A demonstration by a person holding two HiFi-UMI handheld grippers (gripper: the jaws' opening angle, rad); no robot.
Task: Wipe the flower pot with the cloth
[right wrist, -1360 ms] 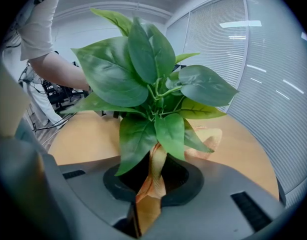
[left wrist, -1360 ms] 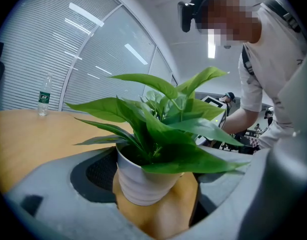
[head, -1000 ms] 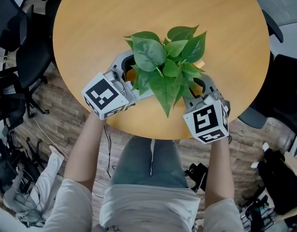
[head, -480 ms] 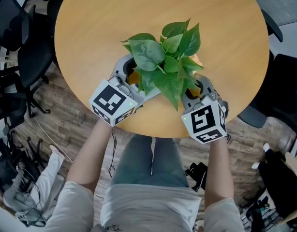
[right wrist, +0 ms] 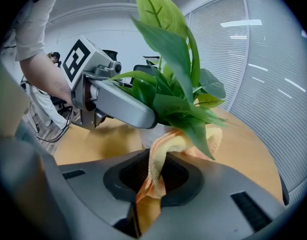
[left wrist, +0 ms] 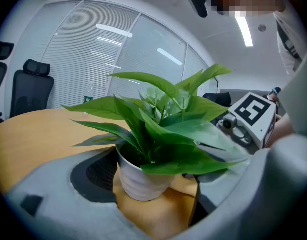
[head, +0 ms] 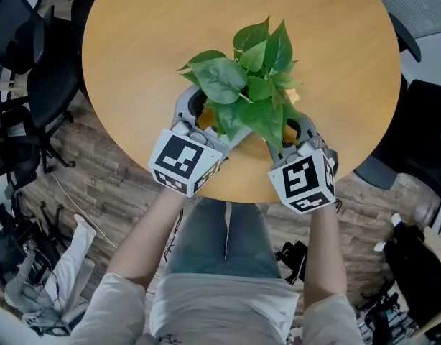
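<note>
Left gripper view: flower pot (left wrist: 138,181) upright, leaves (left wrist: 166,121) upward

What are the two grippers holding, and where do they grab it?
The right gripper pinches the orange cloth by a bunched end. The left gripper has its jaws either side of the white flower pot, apparently gripping its body.

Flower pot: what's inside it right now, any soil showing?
Green plant stems rise out of the white flower pot. The leaves cover most of the opening, and what shows of it is dark, so soil cannot be made out.
</note>
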